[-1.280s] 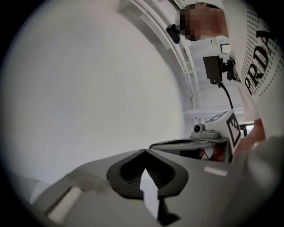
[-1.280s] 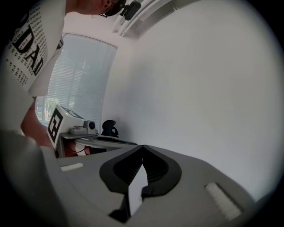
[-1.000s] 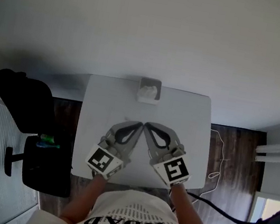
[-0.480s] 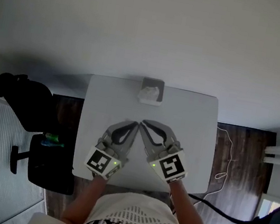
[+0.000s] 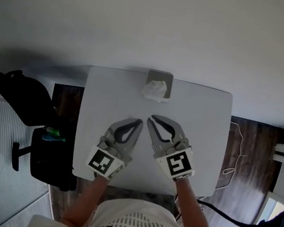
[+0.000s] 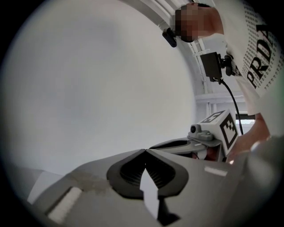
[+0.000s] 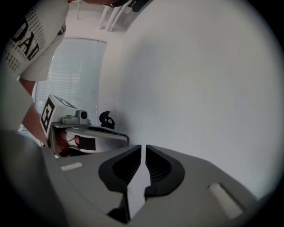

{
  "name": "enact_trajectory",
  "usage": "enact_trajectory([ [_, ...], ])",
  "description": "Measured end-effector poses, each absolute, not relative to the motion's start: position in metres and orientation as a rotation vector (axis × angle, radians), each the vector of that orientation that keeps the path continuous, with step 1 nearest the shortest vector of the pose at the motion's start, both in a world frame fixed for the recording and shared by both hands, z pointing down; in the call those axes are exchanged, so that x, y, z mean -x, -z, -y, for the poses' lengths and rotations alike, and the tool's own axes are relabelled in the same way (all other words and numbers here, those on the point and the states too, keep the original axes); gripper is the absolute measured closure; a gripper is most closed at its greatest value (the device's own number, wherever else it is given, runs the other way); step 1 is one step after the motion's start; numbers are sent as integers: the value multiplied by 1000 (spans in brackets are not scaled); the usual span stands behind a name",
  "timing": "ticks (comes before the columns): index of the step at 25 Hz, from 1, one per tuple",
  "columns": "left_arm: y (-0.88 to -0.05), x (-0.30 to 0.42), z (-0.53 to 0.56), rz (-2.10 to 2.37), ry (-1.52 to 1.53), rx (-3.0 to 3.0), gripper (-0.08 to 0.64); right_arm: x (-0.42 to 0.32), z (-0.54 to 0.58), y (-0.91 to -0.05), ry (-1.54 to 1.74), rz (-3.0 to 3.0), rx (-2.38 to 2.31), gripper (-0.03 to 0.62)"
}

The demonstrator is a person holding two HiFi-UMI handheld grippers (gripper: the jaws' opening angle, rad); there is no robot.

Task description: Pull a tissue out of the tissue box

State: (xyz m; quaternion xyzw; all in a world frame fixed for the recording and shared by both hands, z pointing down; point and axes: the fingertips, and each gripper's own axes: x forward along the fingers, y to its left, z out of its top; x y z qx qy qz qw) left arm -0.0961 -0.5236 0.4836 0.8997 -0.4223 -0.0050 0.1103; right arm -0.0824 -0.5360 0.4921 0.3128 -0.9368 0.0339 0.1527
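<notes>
A grey tissue box (image 5: 159, 78) stands at the middle of the white table's (image 5: 206, 121) far edge, with a white tissue (image 5: 154, 89) sticking out of its top. Both grippers hover over the near half of the table, tips angled toward each other and well short of the box. My left gripper (image 5: 139, 121) is shut, its tips (image 6: 145, 150) meeting with nothing between them. My right gripper (image 5: 151, 118) has its jaws opening; a narrow gap (image 7: 143, 147) shows and it holds nothing. Each gripper view shows the other gripper beside it and a plain wall, not the box.
A black office chair (image 5: 17, 95) and a black seat (image 5: 50, 156) with a green item stand left of the table. A cable (image 5: 233, 153) lies on the dark wooden floor at the right. A wall lies beyond the table's far edge.
Both grippers have sunk toward the table, and their tips, which nearly touched each other, now stand slightly apart. The right jaws have opened a crack.
</notes>
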Motion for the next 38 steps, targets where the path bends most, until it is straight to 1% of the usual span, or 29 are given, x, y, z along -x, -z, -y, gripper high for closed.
enact_trajectory([
  [6, -509, 87, 544, 1226, 19, -2626, 568, 81, 555, -523, -118, 2643, -894, 557],
  [9, -520, 82, 554, 1228, 35, -2617, 568, 76, 568, -542, -102, 2604, -902, 535],
  [12, -532, 83, 560, 1254, 50, -2590, 568, 72, 578, -562, -90, 2569, -922, 527],
  [17, -559, 90, 569, 1299, 44, -2541, 568, 69, 594, -596, -68, 2495, -939, 465],
  [28, -592, 108, 572, 1354, 42, -2482, 568, 68, 630, -637, 115, 2363, -1021, 432],
  [33, -597, 108, 570, 1357, 51, -2467, 568, 69, 636, -654, 134, 2318, -980, 383],
  [37, -603, 105, 567, 1344, 48, -2456, 568, 69, 642, -666, 161, 2277, -966, 380],
  [38, -604, 104, 566, 1341, 48, -2454, 568, 68, 644, -668, 161, 2272, -965, 389],
])
